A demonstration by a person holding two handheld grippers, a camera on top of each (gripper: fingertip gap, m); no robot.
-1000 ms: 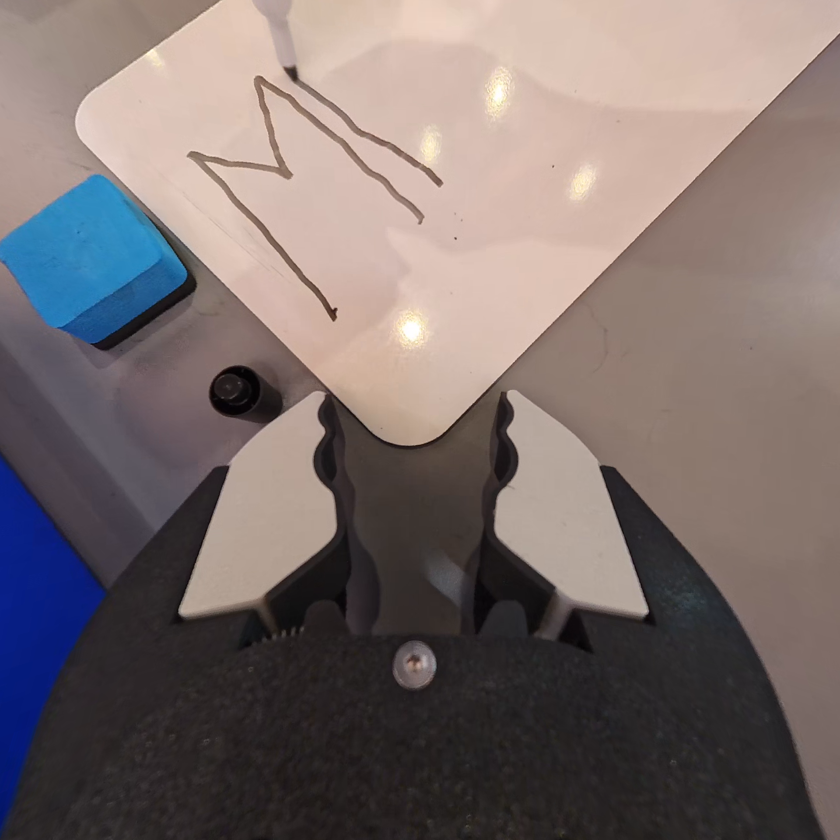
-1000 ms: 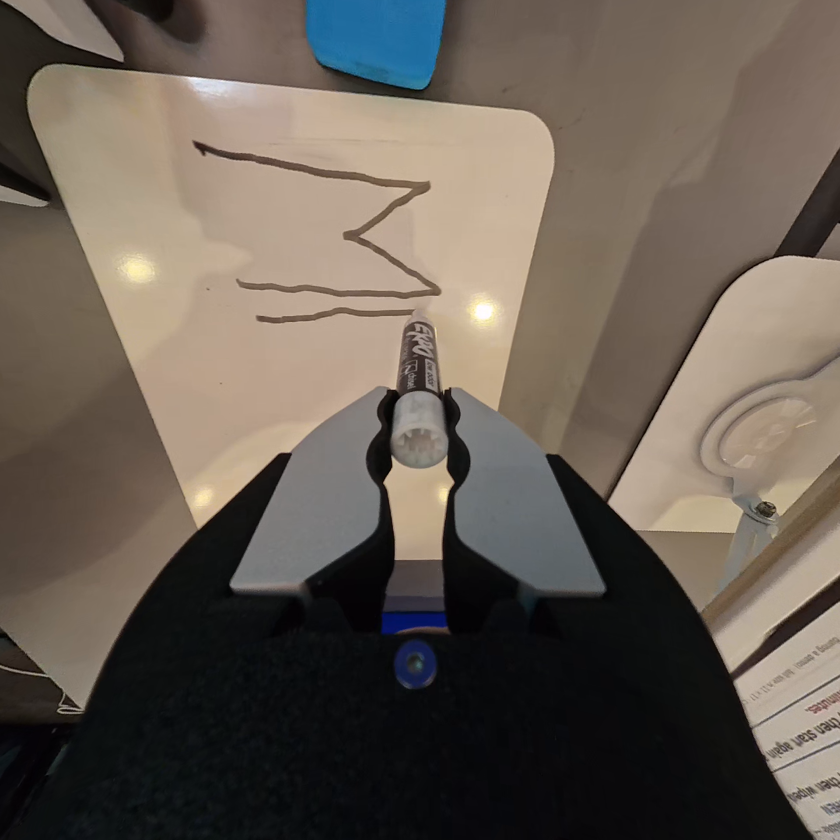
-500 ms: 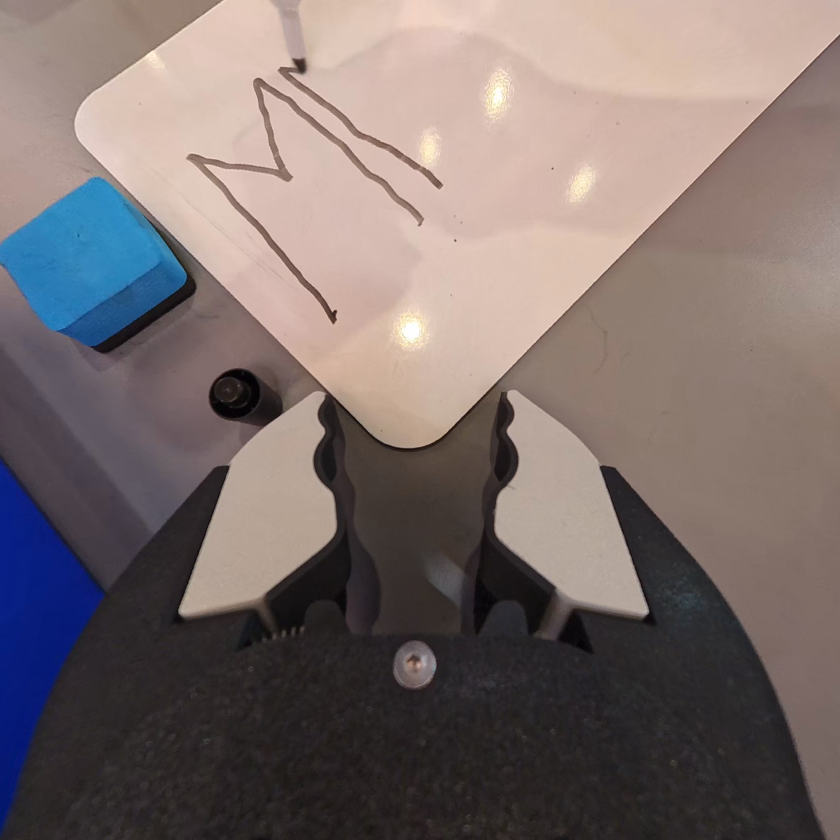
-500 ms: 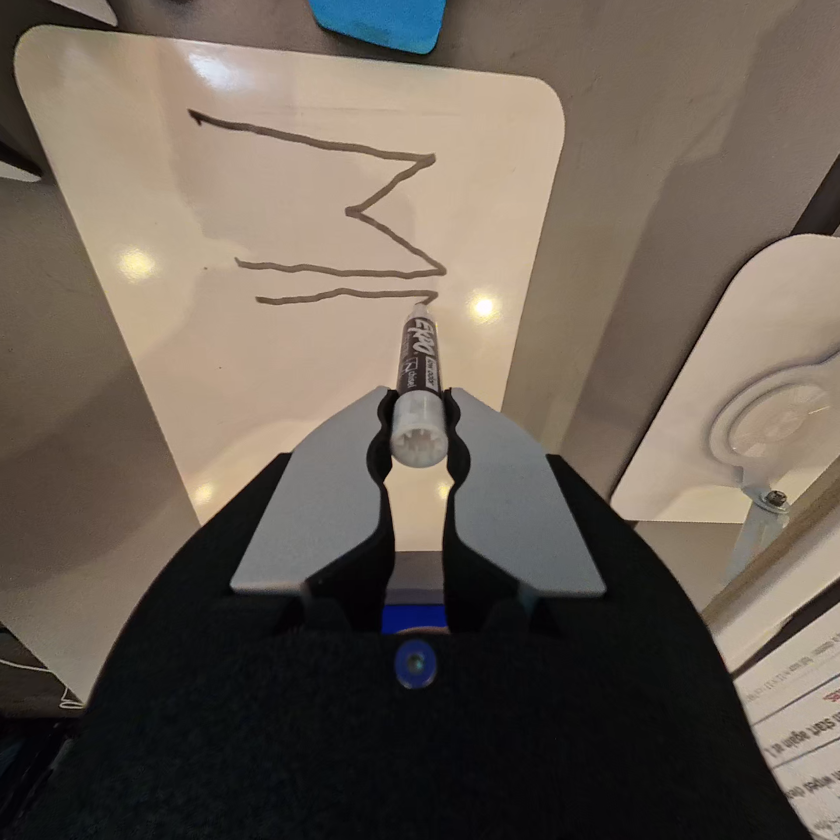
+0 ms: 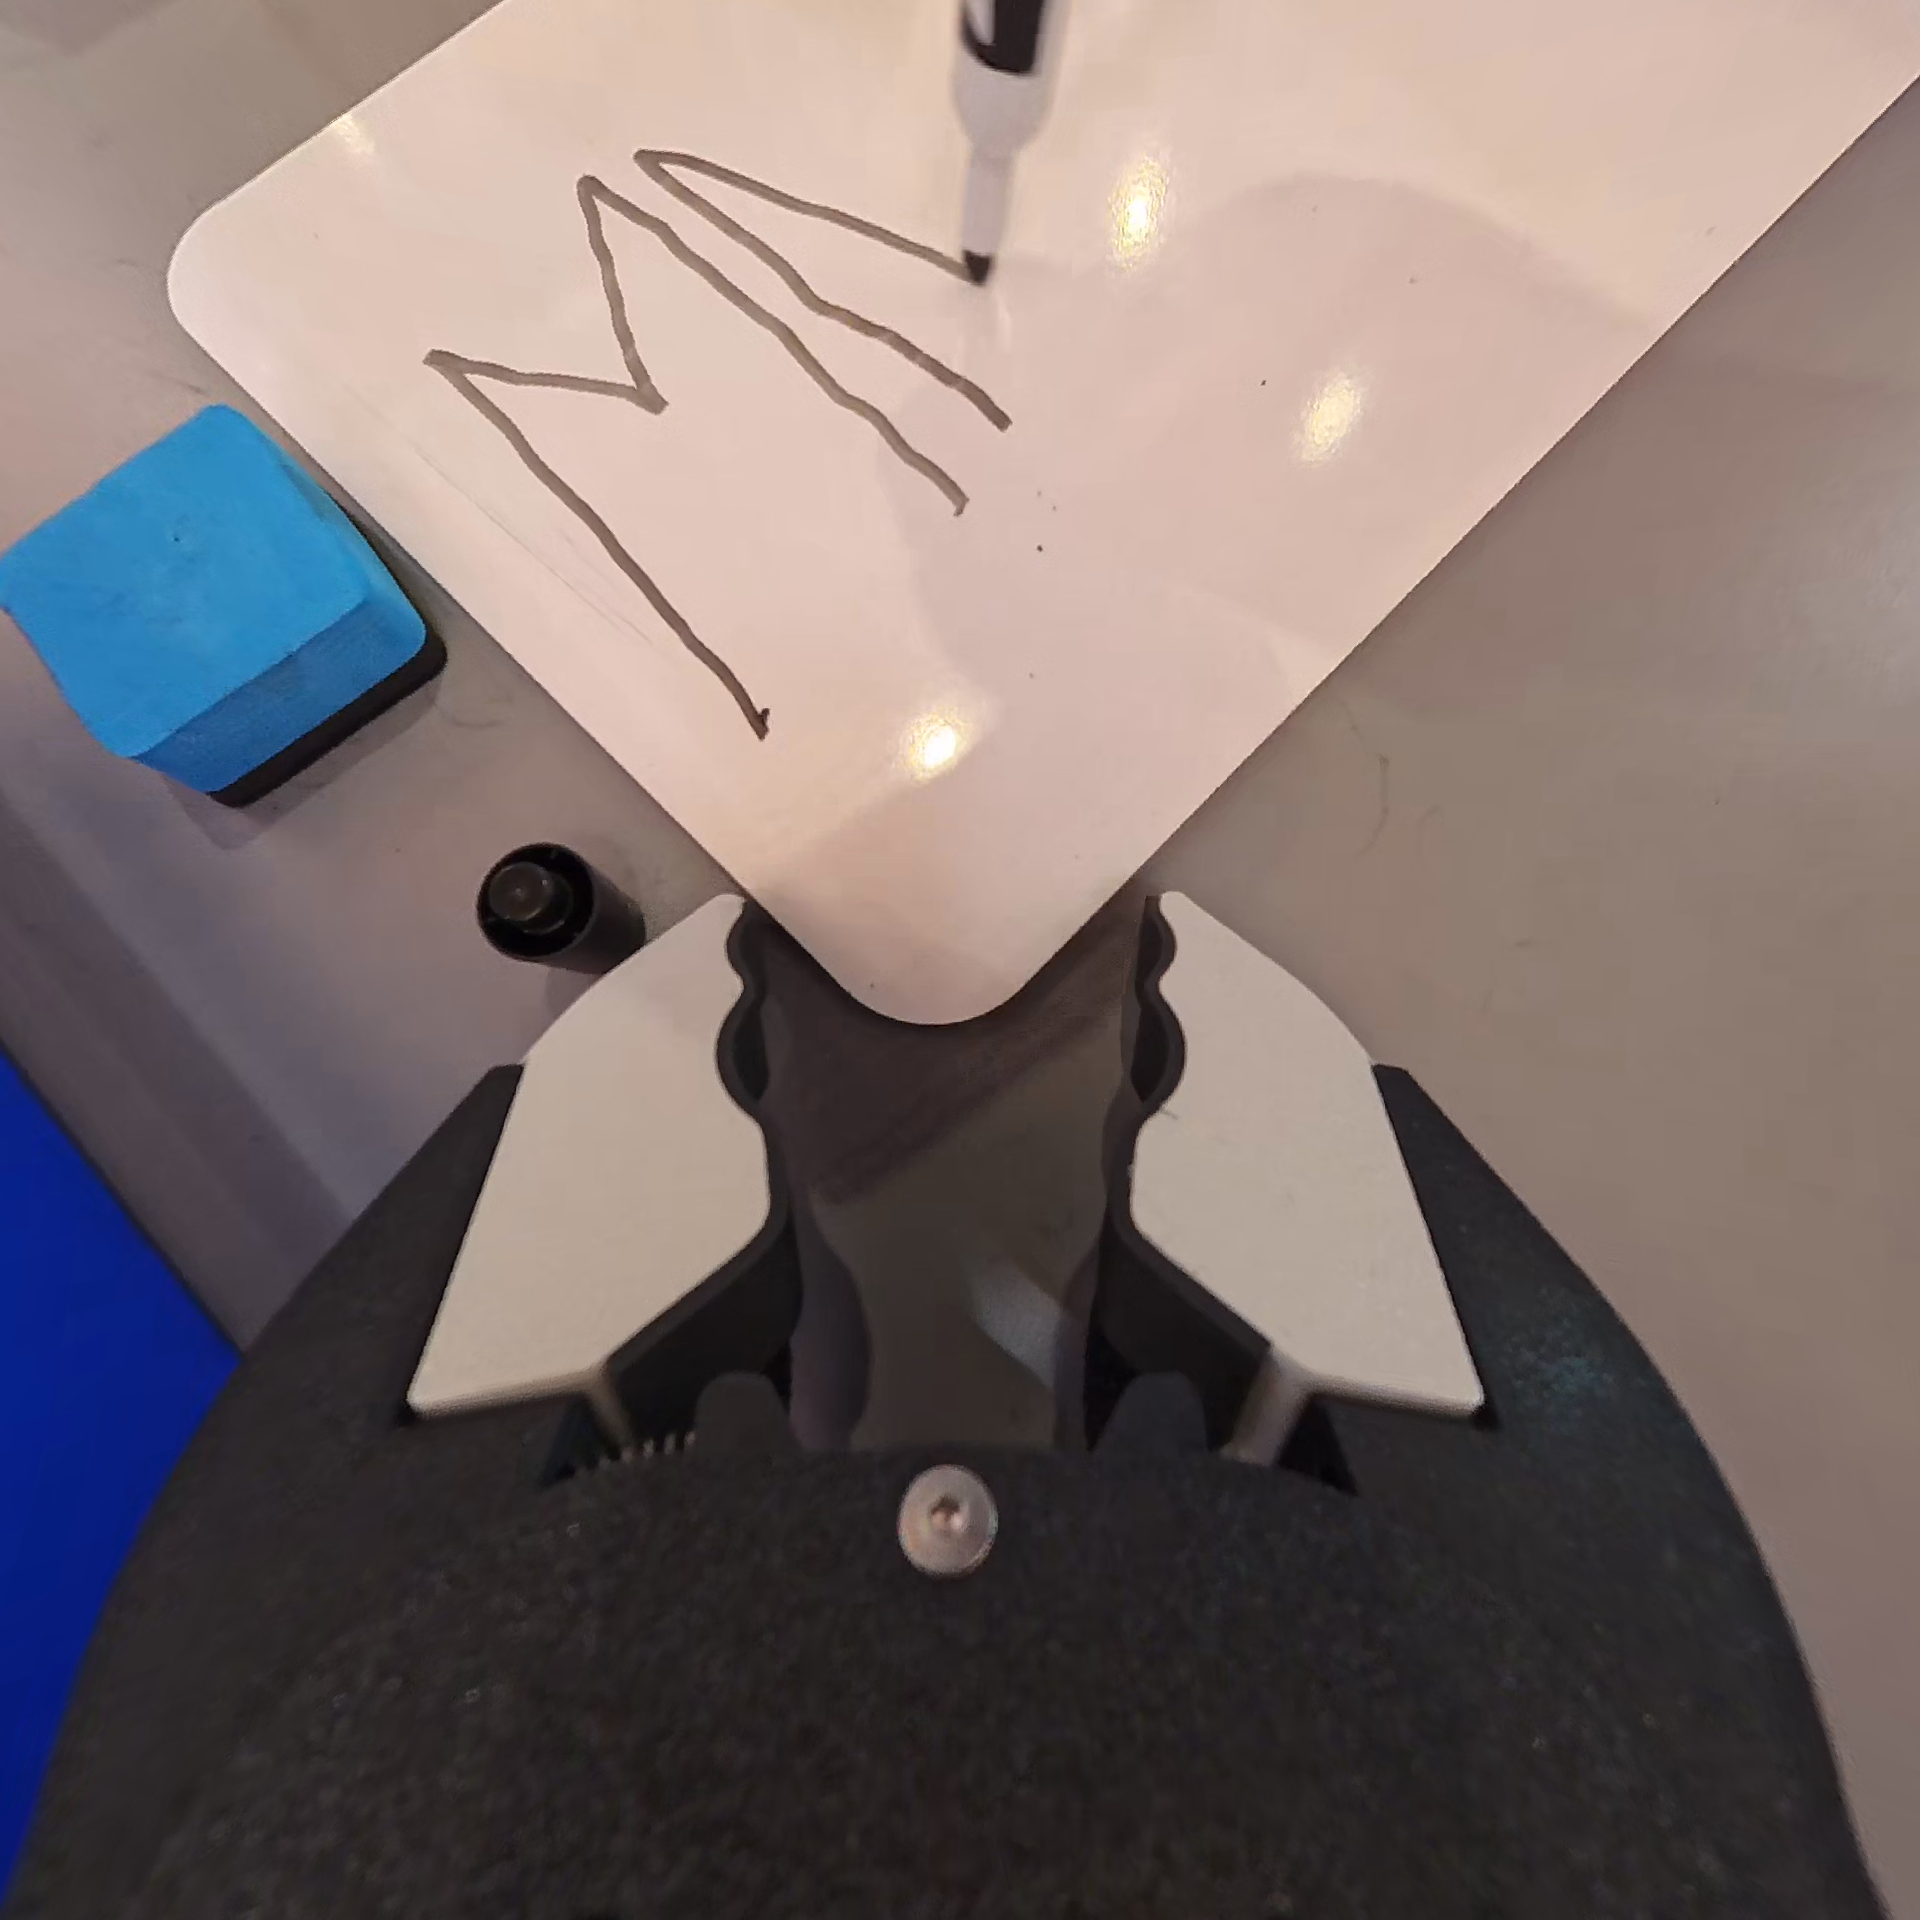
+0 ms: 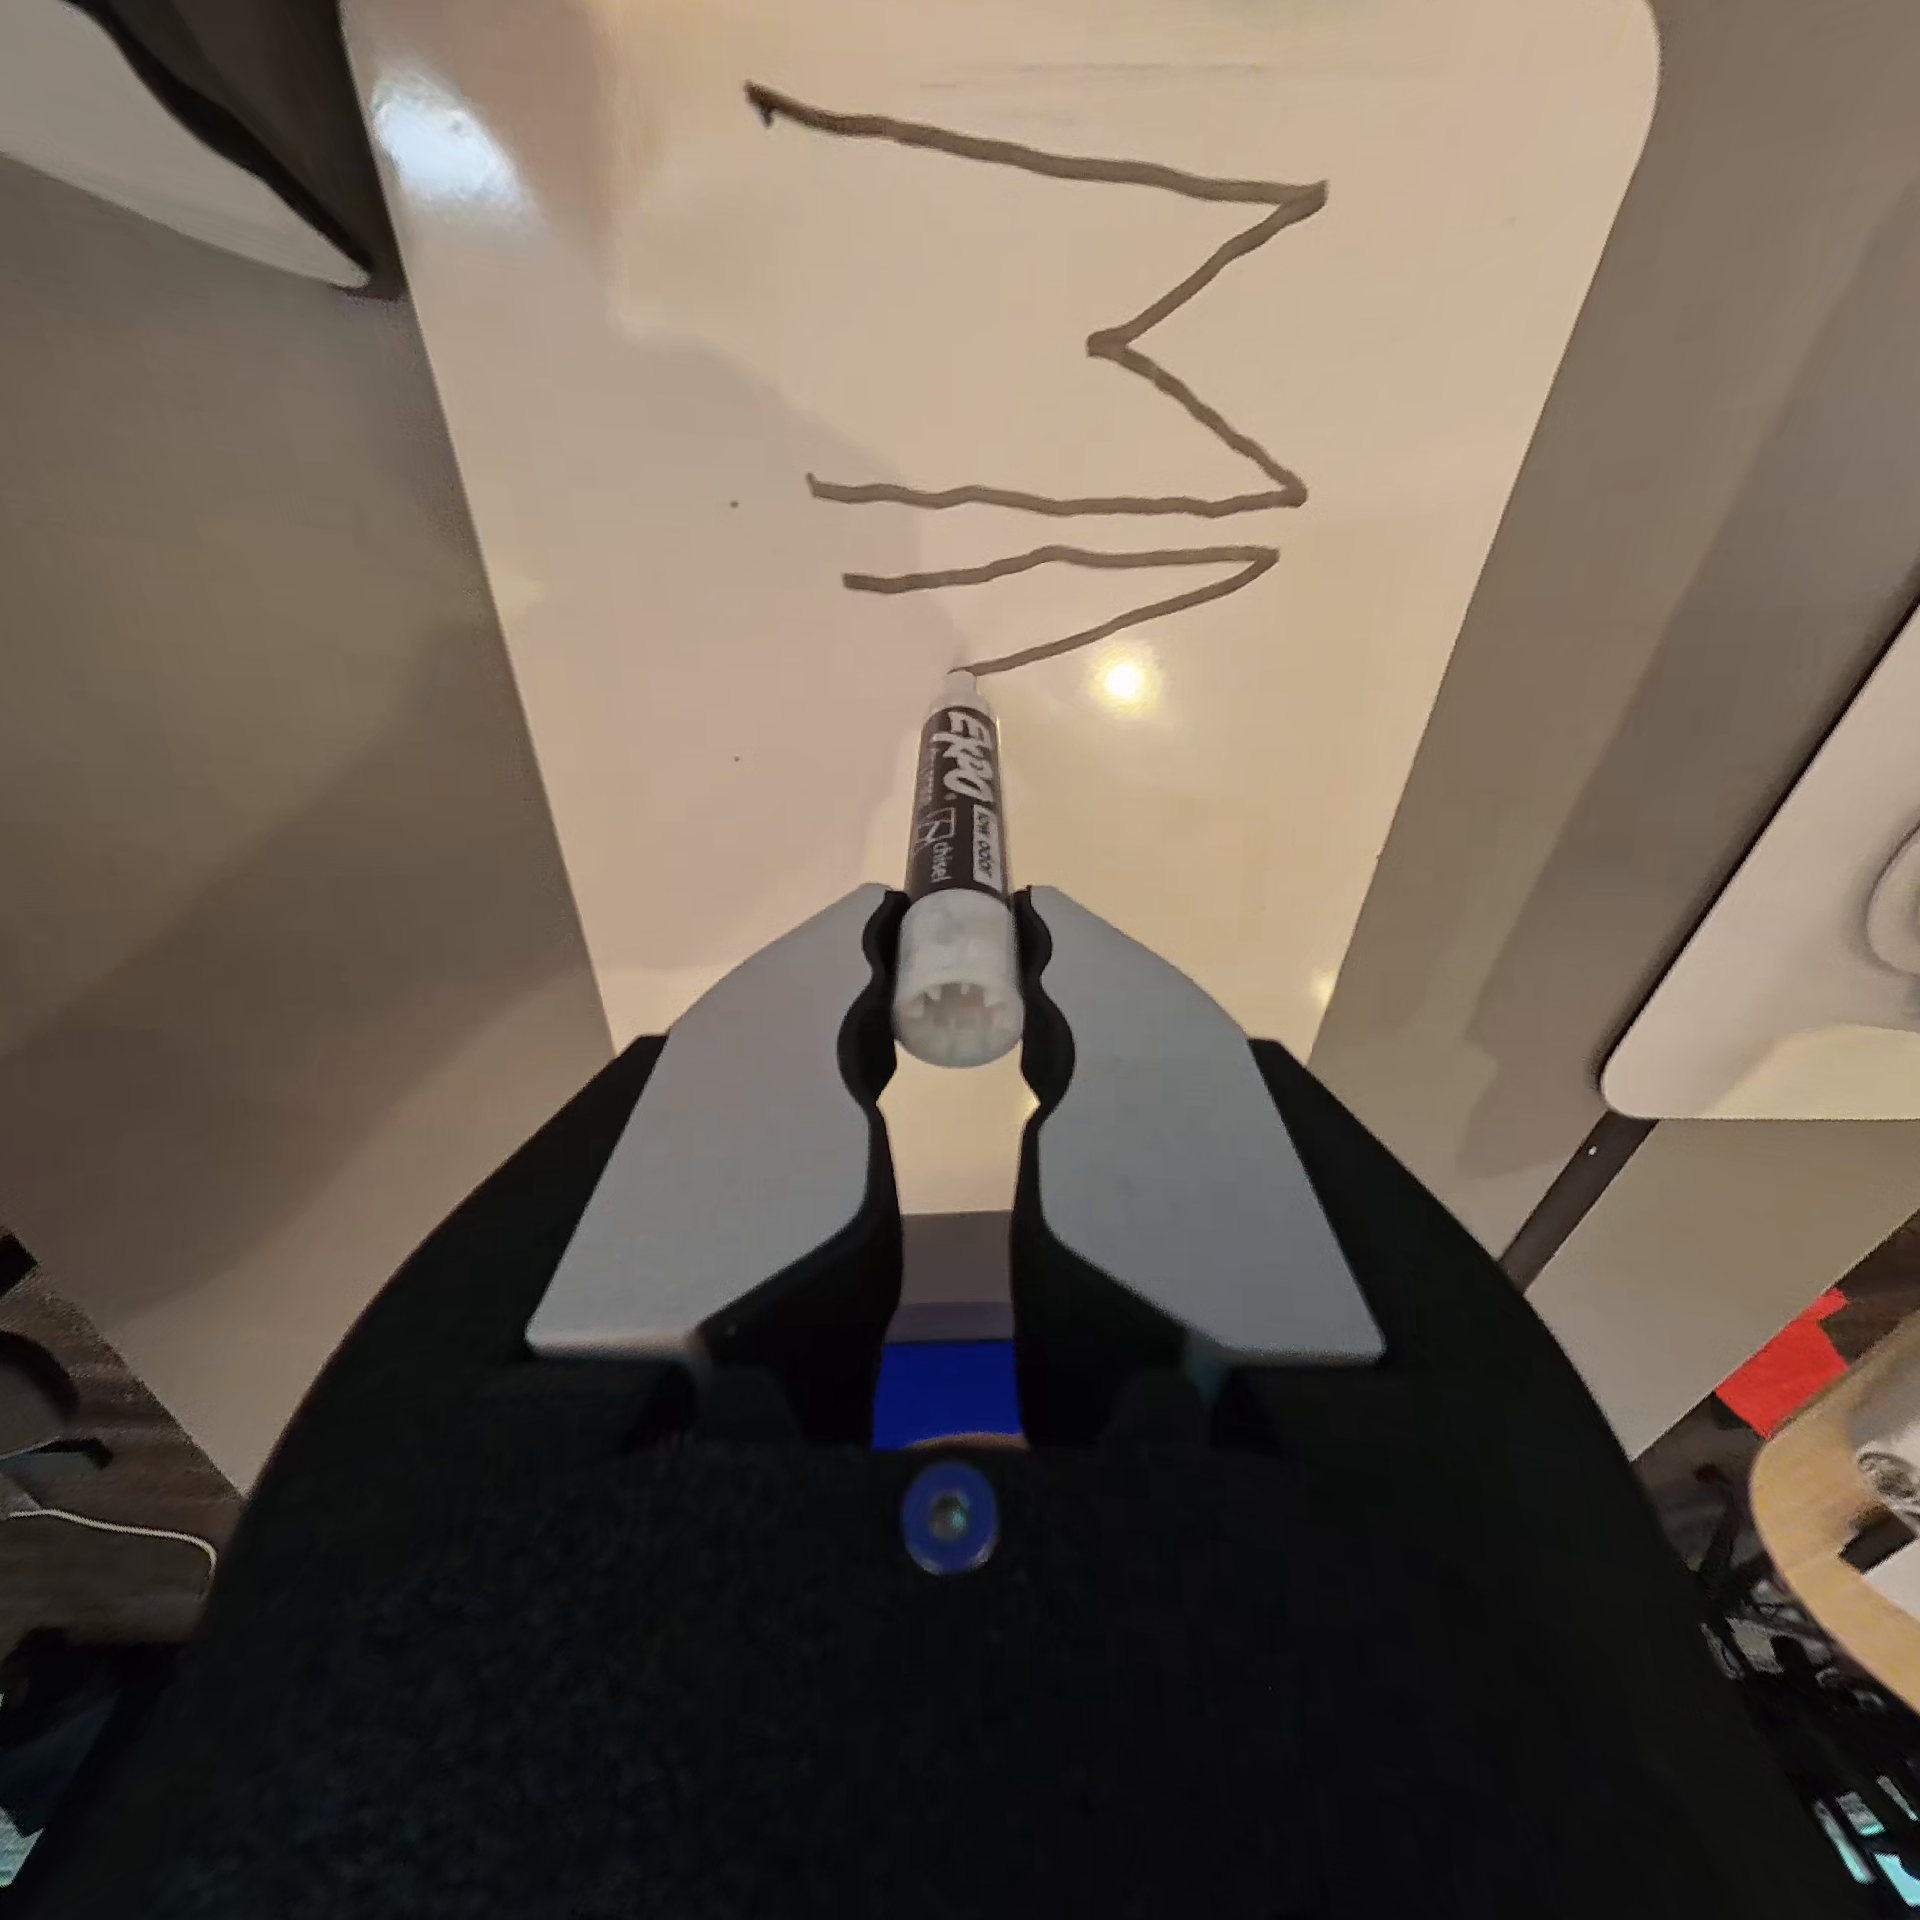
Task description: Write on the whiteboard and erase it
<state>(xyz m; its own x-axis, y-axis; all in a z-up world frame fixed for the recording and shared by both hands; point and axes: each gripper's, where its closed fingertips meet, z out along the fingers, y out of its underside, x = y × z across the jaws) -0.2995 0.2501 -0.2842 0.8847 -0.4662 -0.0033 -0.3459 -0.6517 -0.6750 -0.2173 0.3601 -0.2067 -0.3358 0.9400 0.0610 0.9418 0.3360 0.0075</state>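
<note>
A white whiteboard (image 5: 1143, 644) lies flat on the grey table, with dark zigzag marker lines (image 5: 623, 436) drawn on it. It also shows in the right wrist view (image 6: 727, 727). My right gripper (image 6: 954, 925) is shut on a black dry-erase marker (image 6: 954, 800), whose tip touches the board at the end of the newest line. The marker also shows in the left wrist view (image 5: 987, 156). My left gripper (image 5: 940, 925) is open and empty, low at the board's near corner. A blue eraser (image 5: 197, 603) lies left of the board.
A black marker cap (image 5: 535, 902) stands on the table (image 5: 1558, 935) by my left finger. A second white board (image 6: 1787, 914) lies at the right in the right wrist view. A blue surface (image 5: 73, 1299) borders the table at the left.
The right gripper has drawn a new slanted stroke from the zigzag's upper point back across the board. The left gripper has not moved.
</note>
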